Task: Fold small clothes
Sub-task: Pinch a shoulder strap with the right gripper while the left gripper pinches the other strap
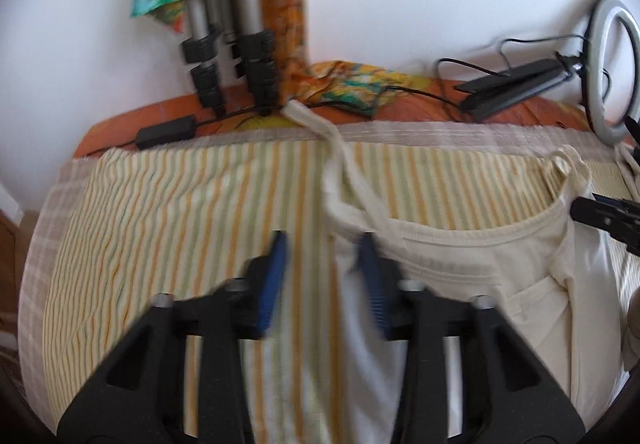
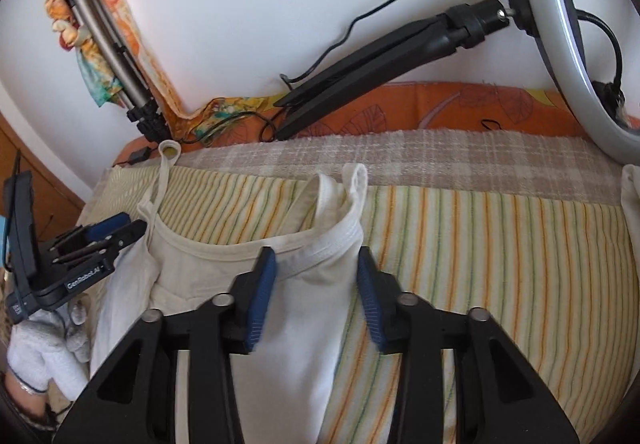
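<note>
Cream cotton, thin-strapped: the little tank top lies flat on a striped sheet that covers the bed, neckline toward the wall and both straps trailing up past it. One strap loops back on itself at the right shoulder; the other runs long toward the far edge of a checked cloth under the sheet.

Both pairs of tongs stand apart and grip nothing. The right tongs straddle the top's right shoulder just below the neckline, blue pads on either side of the fabric but not closed on it. The left tongs hang over the opposite shoulder edge, where the cream cloth meets the stripes; that view is smeared, so I cannot say whether a pad touches the cloth.

To my eye this is the start of a fold: the garment is spread out and each shoulder is lined up for a pinch. Next, I'd guess, both tongs need to close on the shoulder seams together, with the loose straps tucked in so they don't drag.

Beyond the bed sit a ring light on its black stand, a tripod draped in a bright scarf, and cables along an orange cover.
</note>
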